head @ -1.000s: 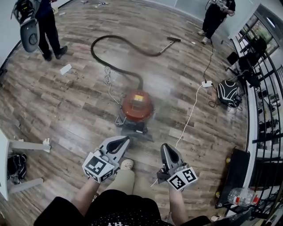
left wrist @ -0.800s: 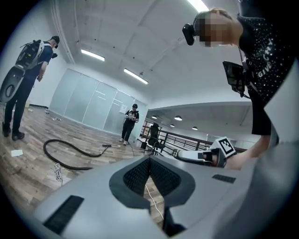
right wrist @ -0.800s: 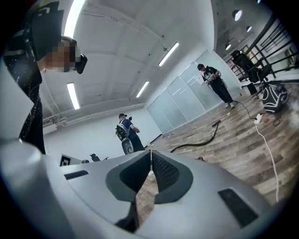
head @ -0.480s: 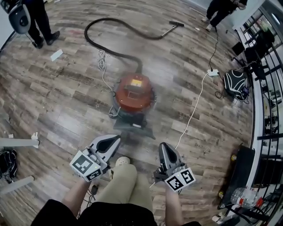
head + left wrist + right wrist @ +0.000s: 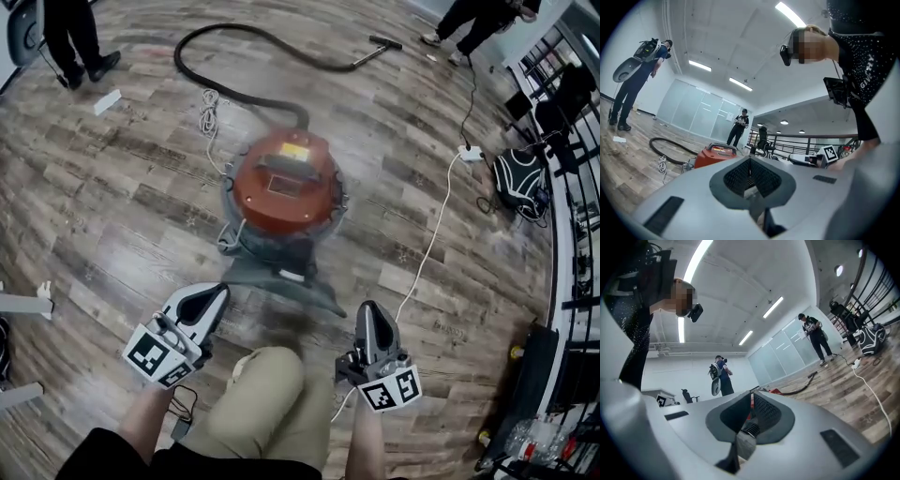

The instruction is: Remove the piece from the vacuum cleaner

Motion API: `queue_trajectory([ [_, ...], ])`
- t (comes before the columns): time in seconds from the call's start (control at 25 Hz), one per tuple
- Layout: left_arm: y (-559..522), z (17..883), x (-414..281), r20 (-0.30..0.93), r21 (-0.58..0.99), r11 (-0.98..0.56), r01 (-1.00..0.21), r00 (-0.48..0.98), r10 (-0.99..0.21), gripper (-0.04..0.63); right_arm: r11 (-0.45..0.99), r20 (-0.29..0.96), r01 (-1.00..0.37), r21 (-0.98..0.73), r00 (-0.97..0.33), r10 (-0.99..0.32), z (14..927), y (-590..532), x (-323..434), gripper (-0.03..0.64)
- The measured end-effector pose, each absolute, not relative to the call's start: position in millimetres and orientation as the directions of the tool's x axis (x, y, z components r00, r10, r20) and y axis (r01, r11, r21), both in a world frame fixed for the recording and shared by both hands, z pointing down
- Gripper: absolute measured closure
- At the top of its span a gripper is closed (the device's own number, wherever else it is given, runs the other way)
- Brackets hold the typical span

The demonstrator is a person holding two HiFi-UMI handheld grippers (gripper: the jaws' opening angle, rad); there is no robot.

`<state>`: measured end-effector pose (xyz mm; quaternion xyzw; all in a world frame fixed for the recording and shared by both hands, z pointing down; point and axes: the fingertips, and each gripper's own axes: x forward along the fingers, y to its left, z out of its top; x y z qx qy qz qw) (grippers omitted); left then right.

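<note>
A red round vacuum cleaner [image 5: 284, 183] stands on the wood floor ahead of me, on a grey base [image 5: 281, 281]. Its black hose [image 5: 234, 42] loops away to a nozzle [image 5: 384, 42]. My left gripper [image 5: 216, 292] is shut and empty, short of the vacuum's near left side. My right gripper [image 5: 372, 314] is also shut and empty, off the near right side. In the left gripper view, the shut gripper [image 5: 750, 161] points at the vacuum [image 5: 715, 154]. The right gripper view shows its gripper [image 5: 751, 399] shut, with a red sliver of the vacuum [image 5: 774, 391] beyond.
A white cable [image 5: 436, 234] runs from near my right gripper to a power strip [image 5: 469, 152]. A coiled white cord [image 5: 208, 108] lies left of the vacuum. People stand at the far left [image 5: 70, 37] and far right [image 5: 478, 23]. A black bag [image 5: 520, 183] and railing [image 5: 572, 112] are on the right.
I have stepped closer: the vacuum now looks larger and nearer. Both grippers stay shut; they sit lower in the view and further apart.
</note>
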<state>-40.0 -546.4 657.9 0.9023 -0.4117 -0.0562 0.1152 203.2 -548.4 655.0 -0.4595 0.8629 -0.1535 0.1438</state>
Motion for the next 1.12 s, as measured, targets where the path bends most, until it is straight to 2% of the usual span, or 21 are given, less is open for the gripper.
queue_trajectory([
  [0.12, -550.9, 690.5, -44.8, -0.06, 0.19, -0.64, -0.745, 0.641, -0.765, 0.586, 0.555, -0.176, -0.741, -0.377, -0.531, -0.829, 688.8, -546.7, 208.3, 0.597],
  [0.16, -552.6, 700.3, -46.4, -0.077, 0.176, -0.64, -0.748, 0.637, -0.767, 0.577, 0.561, -0.186, -0.739, -0.373, -0.533, -0.826, 701.0, -545.8, 209.5, 0.544],
  [0.2, -554.1, 709.4, -48.3, -0.091, 0.164, -0.638, -0.753, 0.632, -0.77, 0.5, 0.564, -0.189, -0.74, -0.367, -0.534, -0.824, 712.8, -544.3, 210.7, 0.474],
  [0.24, -555.5, 718.1, -50.9, -0.1, 0.151, -0.633, -0.759, 0.625, -0.774, 0.415, 0.57, -0.188, -0.742, -0.352, -0.541, -0.82, 723.6, -542.3, 211.4, 0.43],
  [0.28, -556.9, 726.9, -54.0, -0.1, 0.135, -0.627, -0.767, 0.619, -0.779, 0.358, 0.581, -0.181, -0.744, -0.33, -0.555, -0.812, 733.3, -540.0, 211.2, 0.385],
  [0.36, -559.7, 744.7, -58.8, -0.08, 0.101, -0.622, -0.777, 0.616, -0.783, 0.293, 0.616, -0.154, -0.739, -0.274, -0.599, -0.786, 749.7, -536.0, 208.1, 0.35],
  [0.4, -559.7, 753.2, -59.8, -0.066, 0.093, -0.625, -0.775, 0.622, -0.78, 0.291, 0.634, -0.138, -0.731, -0.251, -0.622, -0.771, 756.3, -534.0, 205.8, 0.344],
  [0.6, -559.7, 777.4, -45.3, -0.041, 0.091, -0.669, -0.738, 0.669, -0.742, 0.293, 0.693, -0.04, -0.703, -0.159, -0.696, -0.716, 780.4, -532.2, 188.6, 0.344],
  [0.72, -561.2, 776.2, -33.6, -0.056, 0.054, -0.663, -0.747, 0.661, -0.748, 0.294, 0.688, 0.002, -0.721, -0.077, -0.69, -0.723, 782.9, -536.0, 177.5, 0.351],
  [0.76, -561.0, 773.6, -33.6, -0.068, 0.056, -0.647, -0.76, 0.644, -0.762, 0.299, 0.679, -0.021, -0.73, -0.072, -0.68, -0.733, 777.0, -535.3, 178.1, 0.403],
  [0.8, -560.9, 770.9, -36.6, -0.079, 0.07, -0.626, -0.777, 0.621, -0.78, 0.358, 0.671, -0.042, -0.738, -0.072, -0.67, -0.742, 771.4, -534.4, 179.2, 0.512],
  [0.84, -560.0, 768.3, -40.6, -0.088, 0.091, -0.608, -0.789, 0.602, -0.794, 0.461, 0.664, -0.05, -0.745, -0.067, -0.662, -0.748, 767.9, -533.4, 179.4, 0.551],
  [0.88, -557.5, 765.7, -43.0, -0.095, 0.105, -0.603, -0.791, 0.595, -0.798, 0.52, 0.66, -0.051, -0.749, -0.055, -0.658, -0.751, 766.0, -531.7, 178.2, 0.575],
  [0.96, -547.1, 760.2, -39.8, -0.107, 0.082, -0.618, -0.782, 0.61, -0.786, 0.564, 0.662, -0.052, -0.749, -0.036, -0.66, -0.75, 763.8, -524.7, 174.2, 0.587],
  [1.12, -524.1, 752.6, -31.4, -0.142, 0.093, -0.63, -0.771, 0.616, -0.775, 0.572, 0.673, -0.067, -0.736, -0.067, -0.67, -0.739, 764.0, -506.9, 166.5, 0.589],
])
